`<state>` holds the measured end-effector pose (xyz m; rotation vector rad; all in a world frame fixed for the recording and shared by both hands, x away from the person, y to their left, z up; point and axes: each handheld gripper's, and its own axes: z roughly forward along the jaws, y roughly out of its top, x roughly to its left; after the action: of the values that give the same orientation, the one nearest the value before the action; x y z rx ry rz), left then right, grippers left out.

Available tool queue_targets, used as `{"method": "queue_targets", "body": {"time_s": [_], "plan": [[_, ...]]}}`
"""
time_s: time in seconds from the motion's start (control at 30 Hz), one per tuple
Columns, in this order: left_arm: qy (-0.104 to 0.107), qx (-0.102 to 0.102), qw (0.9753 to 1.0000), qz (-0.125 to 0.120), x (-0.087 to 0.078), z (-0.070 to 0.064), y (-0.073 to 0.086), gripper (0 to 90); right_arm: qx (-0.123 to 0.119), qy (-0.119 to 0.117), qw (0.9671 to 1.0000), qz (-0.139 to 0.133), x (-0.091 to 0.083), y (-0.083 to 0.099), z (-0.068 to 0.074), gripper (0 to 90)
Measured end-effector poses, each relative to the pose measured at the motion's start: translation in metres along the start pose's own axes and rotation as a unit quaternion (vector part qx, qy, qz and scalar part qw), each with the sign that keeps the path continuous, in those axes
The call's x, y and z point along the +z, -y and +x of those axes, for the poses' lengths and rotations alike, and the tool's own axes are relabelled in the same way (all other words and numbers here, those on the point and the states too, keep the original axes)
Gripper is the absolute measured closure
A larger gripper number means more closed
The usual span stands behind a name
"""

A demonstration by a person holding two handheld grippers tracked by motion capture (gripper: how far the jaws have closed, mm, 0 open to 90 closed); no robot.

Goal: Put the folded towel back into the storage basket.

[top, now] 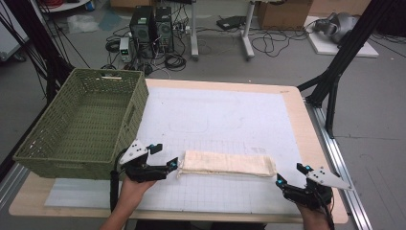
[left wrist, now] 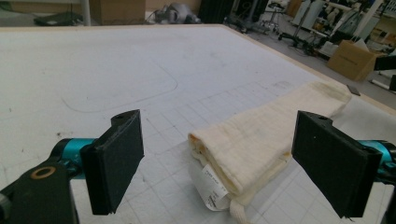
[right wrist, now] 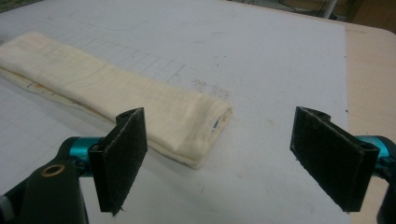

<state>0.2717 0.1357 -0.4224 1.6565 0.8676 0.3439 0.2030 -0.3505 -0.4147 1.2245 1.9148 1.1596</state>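
A cream cloth (top: 226,164), folded into a long strip, lies flat on the white grid mat (top: 220,120) near the table's front. My left gripper (top: 163,158) stands open right at the strip's left end, and that end (left wrist: 243,149), with a white label, lies between and just beyond its jaws. My right gripper (top: 291,175) is open a little past the strip's right end, near the front right corner. In the right gripper view the strip's end (right wrist: 187,121) lies just ahead of the left jaw, apart from it. Nothing is held by either gripper.
A green woven basket (top: 67,158) sits on the table's left side, close behind my left gripper. The bare wooden table edge (top: 313,143) runs along the right. Beyond the table are computer towers (top: 151,26), cables and black stand legs (top: 335,76).
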Motion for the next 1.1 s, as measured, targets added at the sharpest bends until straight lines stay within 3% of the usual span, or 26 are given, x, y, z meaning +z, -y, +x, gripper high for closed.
{"method": "queue_targets", "body": {"time_s": [0.23, 0.3, 0.33, 0.37, 0.47, 0.77, 0.9, 0.97, 1.0, 1.03, 1.1], "plan": [[0.008, -0.017, 0.9989, 0.043, 0.016, 0.002, 0.0, 19.5, -0.001, 0.003, 1.0, -0.002, -0.001, 0.0, -0.001, 17.3], [0.01, -0.025, 0.998, 0.058, 0.023, 0.003, 0.001, 22.4, -0.001, 0.002, 1.0, 0.0, 0.0, 0.001, -0.001, 17.3], [0.018, -0.044, 0.9965, 0.068, 0.031, 0.004, 0.0, 24.4, 0.0, 0.002, 1.0, 0.0, 0.0, 0.001, -0.001, 17.3], [0.018, -0.049, 0.9959, 0.073, 0.034, 0.004, 0.0, 26.0, 0.001, 0.002, 1.0, 0.0, 0.0, 0.0, -0.001, 17.3], [0.015, -0.049, 0.9951, 0.085, 0.042, 0.003, -0.001, 29.7, 0.001, 0.003, 1.0, 0.0, 0.0, 0.0, -0.001, 17.3], [-0.016, -0.036, 0.9884, 0.147, 0.062, -0.003, 0.002, 35.4, 0.0, 0.002, 1.0, 0.001, 0.0, 0.0, -0.002, 17.3], [-0.02, -0.014, 0.9857, 0.167, 0.066, -0.008, 0.004, 39.1, 0.0, 0.003, 1.0, -0.001, -0.001, 0.0, -0.001, 17.3], [-0.024, 0.003, 0.9816, 0.189, 0.068, -0.01, 0.007, 41.4, 0.0, 0.002, 1.0, 0.001, 0.0, 0.001, -0.001, 17.3], [-0.024, 0.003, 0.9816, 0.189, 0.068, -0.01, 0.007, 42.0, 0.001, 0.002, 1.0, 0.002, 0.0, 0.0, -0.001, 17.3], [-0.025, 0.013, 0.98, 0.197, 0.069, -0.012, 0.008, 42.7, 0.0, 0.003, 1.0, 0.0, 0.0, 0.0, -0.001, 17.3], [-0.03, 0.029, 0.98, 0.194, 0.068, -0.015, 0.01, 43.9, 0.001, 0.003, 1.0, -0.001, -0.001, 0.0, -0.001, 17.3]]}}
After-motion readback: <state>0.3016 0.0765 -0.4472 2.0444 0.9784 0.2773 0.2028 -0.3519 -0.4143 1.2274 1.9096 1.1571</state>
